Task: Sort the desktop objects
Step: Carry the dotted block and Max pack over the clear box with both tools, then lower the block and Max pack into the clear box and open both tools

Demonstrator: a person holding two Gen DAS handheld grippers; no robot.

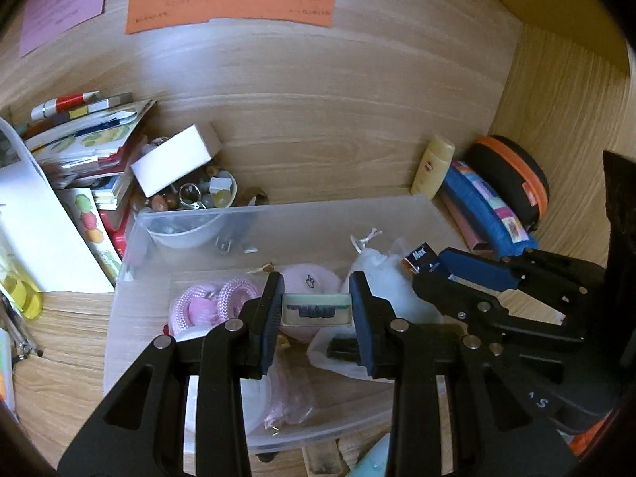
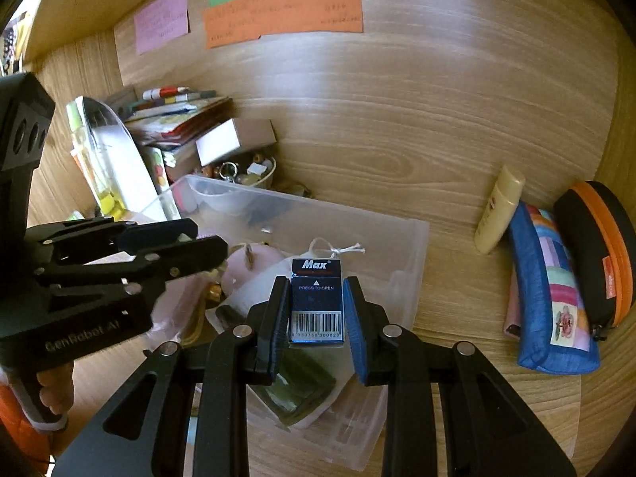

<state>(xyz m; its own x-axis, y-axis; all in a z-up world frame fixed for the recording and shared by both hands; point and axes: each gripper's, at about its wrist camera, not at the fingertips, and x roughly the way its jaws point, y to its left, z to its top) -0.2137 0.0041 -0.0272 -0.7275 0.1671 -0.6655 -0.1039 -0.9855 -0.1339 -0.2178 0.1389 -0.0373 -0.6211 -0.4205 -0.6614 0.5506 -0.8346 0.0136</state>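
My left gripper (image 1: 317, 292) is shut on a small pale-green flat box (image 1: 317, 311) with a dark print, held crosswise over the clear plastic bin (image 1: 278, 210). My right gripper (image 2: 316, 284) is shut on a dark blue "Max" staple box (image 2: 317, 302), upright above the same bin (image 2: 419, 250). In the left wrist view the right gripper (image 1: 421, 274) sits just right of mine, the blue box (image 1: 422, 256) at its tip. The left gripper (image 2: 216, 256) reaches in from the left in the right wrist view. Inside the bin lie a pink round pouch (image 1: 302, 280), a white drawstring bag (image 1: 377, 274) and pink knitted pieces (image 1: 206, 308).
Behind the bin stand a white bowl of beads (image 1: 190, 198), a white carton (image 1: 175, 163) and a heap of books (image 1: 87, 147). A cream lotion bottle (image 2: 499, 208), blue patchwork pencil case (image 2: 552, 290) and black-orange case (image 2: 596, 246) lie at the right. Coloured notes (image 2: 282, 12) hang on the wooden back wall.
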